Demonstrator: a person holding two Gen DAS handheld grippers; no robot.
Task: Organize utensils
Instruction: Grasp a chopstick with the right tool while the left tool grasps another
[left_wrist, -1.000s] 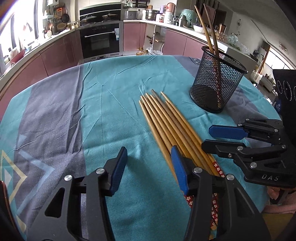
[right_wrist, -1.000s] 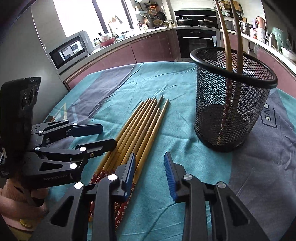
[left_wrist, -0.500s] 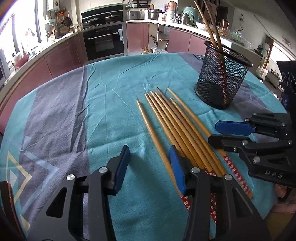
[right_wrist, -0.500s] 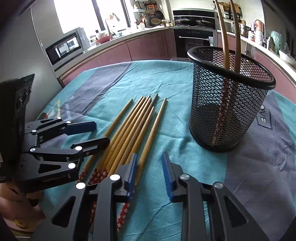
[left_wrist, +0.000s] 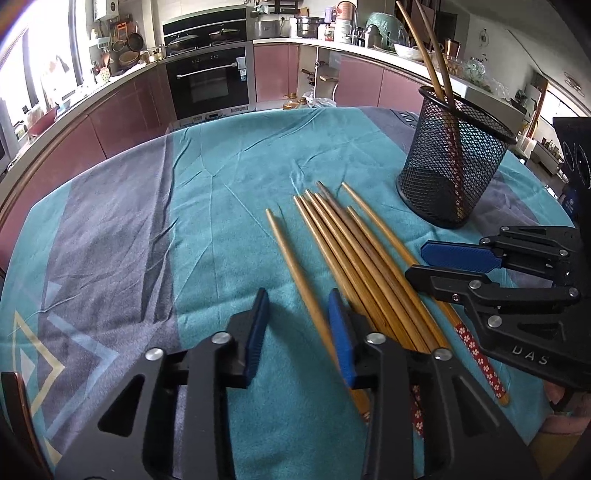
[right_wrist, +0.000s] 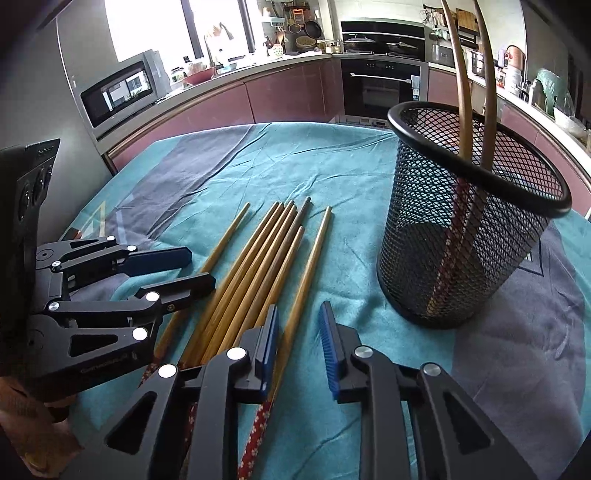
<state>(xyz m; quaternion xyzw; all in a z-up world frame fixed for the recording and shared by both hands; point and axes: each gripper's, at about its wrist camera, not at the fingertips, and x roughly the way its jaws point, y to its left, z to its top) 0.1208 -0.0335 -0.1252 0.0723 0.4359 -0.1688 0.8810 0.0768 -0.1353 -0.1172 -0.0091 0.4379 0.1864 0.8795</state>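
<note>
A: Between your left hand-held gripper (left_wrist: 297, 325)'s blue pads lies one stray chopstick (left_wrist: 295, 269), split off at nine o'clock of the main bundle (left_wrist: 354, 258). The jaws are closing around it, but the pads are not pressing yet, so count nothing as gripped.

B: And your right hand-held gripper (right_wrist: 299, 343)?

A: Closing too. The outermost chopstick (right_wrist: 308, 269), at three o'clock of the bundle, runs up between its pads; the left pad looks just beside it, and I see no pinch.

B: So which step is this?

A: You're picking singles off either edge of the pile on the teal-clothed surface (left_wrist: 229, 177). Judging by the two chopsticks (right_wrist: 476, 96) already standing in the mesh holder (right_wrist: 469, 236), most of the job is left. Next you need both pads squarely on wood, then a lift that clears the neighbours, and a tip-down drop over the holder's rim at about one o'clock.

B: What does each view add?

A: The left wrist view shows the stray's full length and the red flowered handle of the right-hand stick. The right wrist view looks into the holder's open mouth and shows a bit of the person's hand (right_wrist: 26, 432) under the left tool.
</note>
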